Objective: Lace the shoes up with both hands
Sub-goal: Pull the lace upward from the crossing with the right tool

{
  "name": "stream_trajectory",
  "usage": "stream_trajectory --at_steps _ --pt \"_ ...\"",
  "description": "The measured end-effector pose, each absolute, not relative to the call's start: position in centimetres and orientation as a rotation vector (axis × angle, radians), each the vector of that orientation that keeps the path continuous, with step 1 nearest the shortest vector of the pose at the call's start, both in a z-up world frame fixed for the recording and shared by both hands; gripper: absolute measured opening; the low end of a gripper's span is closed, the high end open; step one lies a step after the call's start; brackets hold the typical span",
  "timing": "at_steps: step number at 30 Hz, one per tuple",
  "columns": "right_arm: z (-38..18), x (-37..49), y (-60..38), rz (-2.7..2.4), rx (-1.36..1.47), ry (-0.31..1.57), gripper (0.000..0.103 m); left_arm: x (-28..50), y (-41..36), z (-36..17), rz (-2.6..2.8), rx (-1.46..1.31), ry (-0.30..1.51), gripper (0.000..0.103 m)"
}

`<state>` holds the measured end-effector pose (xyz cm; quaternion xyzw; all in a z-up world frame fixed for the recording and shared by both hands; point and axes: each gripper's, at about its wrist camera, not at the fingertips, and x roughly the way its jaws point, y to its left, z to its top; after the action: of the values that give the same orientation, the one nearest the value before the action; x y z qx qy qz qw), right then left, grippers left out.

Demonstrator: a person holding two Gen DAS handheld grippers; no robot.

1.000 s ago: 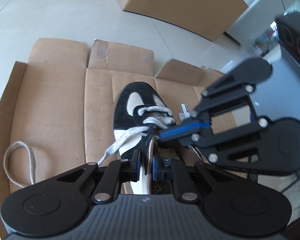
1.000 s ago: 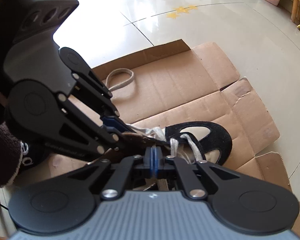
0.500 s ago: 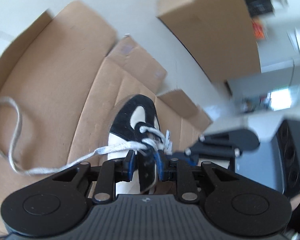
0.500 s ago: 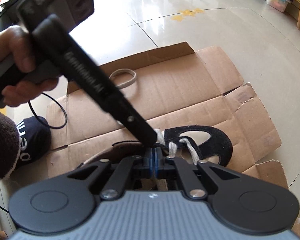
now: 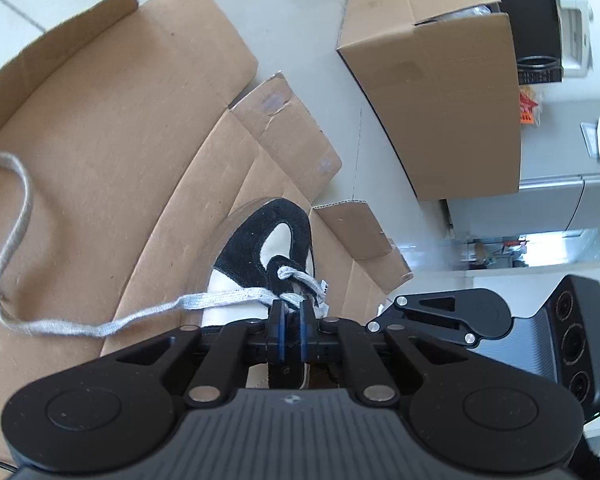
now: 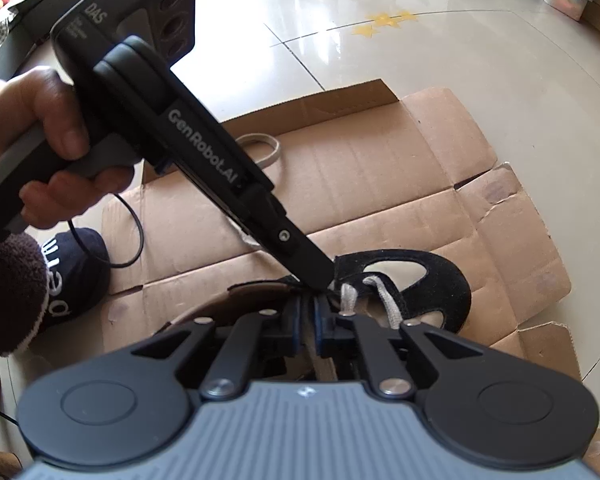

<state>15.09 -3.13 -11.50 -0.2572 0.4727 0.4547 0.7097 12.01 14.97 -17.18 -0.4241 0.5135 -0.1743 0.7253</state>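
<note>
black-and-cream shoe [image 5: 260,252] on flattened cardboard [image 5: 100,152]. left gripper [image 5: 292,312] pinching grey lace [image 5: 204,304] at eyelets; right gripper [image 6: 306,308] slightly parted around tongue, grip unclear.

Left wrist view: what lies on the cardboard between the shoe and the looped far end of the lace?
Only the grey lace itself, trailing from the shoe across otherwise bare flattened cardboard to its loop, in the left wrist view.

The left gripper [image 5: 291,307] jaws, barely parted, seemingly pinch the lace [image 5: 220,299] at the shoe [image 5: 256,248].
</note>
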Motion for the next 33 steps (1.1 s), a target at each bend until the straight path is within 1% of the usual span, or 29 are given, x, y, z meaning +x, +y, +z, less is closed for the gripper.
stream_trajectory --at_steps 3,5,7,13,15,16,18,25,27,28,29,30,31,33 --pt "-11.3 15.2 -3.5 0.993 -0.558 1.047 0.019 12.0 15.3 -17.2 -0.378 -0.922 1.122 0.000" --pt "-10.9 15.3 -3.7 0.982 -0.544 1.040 0.023 11.9 15.2 -17.1 -0.377 -0.912 1.118 0.000" --pt "-10.6 15.4 -4.0 0.971 -0.531 1.033 0.030 11.9 15.0 -16.9 -0.382 -0.884 1.110 0.000" --pt "-9.5 15.8 -4.3 0.958 -0.502 1.017 0.030 11.6 14.5 -15.9 -0.357 -0.799 1.087 0.001" --pt "-9.2 16.1 -4.3 0.968 -0.487 1.022 0.028 11.4 14.3 -15.4 -0.342 -0.763 1.072 0.001" --pt "-9.3 16.2 -4.2 0.977 -0.473 1.036 0.024 11.2 14.3 -15.1 -0.332 -0.748 1.061 0.001" --pt "-9.4 16.4 -4.0 0.993 -0.445 1.066 0.019 11.0 14.2 -14.5 -0.316 -0.710 1.031 0.001" --pt "-10.4 17.3 -2.5 1.005 -0.406 1.115 0.020 10.9 14.3 -13.3 -0.332 -0.650 0.977 0.001" --pt "-11.4 18.1 -2.1 1.002 -0.378 1.172 0.020 10.9 14.2 -13.2 -0.352 -0.654 0.973 0.001" --pt "-11.9 18.4 -2.0 0.997 -0.370 1.190 0.010 11.0 14.1 -13.1 -0.361 -0.651 0.977 0.001" --pt "-12.1 18.6 -2.0 0.995 -0.367 1.198 0.003 11.0 14.1 -13.0 -0.370 -0.647 0.980 0.001" --pt "-12.2 18.7 -2.0 0.993 -0.364 1.205 0.004 11.1 14.1 -12.9 -0.380 -0.644 0.984 0.002" --pt "-12.2 18.9 -2.0 0.994 -0.348 1.214 0.003 11.0 14.1 -12.8 -0.382 -0.621 0.992 0.009" --pt "-12.0 19.0 -2.1 0.996 -0.342 1.218 0.003 10.9 14.0 -12.7 -0.387 -0.574 1.007 0.014"
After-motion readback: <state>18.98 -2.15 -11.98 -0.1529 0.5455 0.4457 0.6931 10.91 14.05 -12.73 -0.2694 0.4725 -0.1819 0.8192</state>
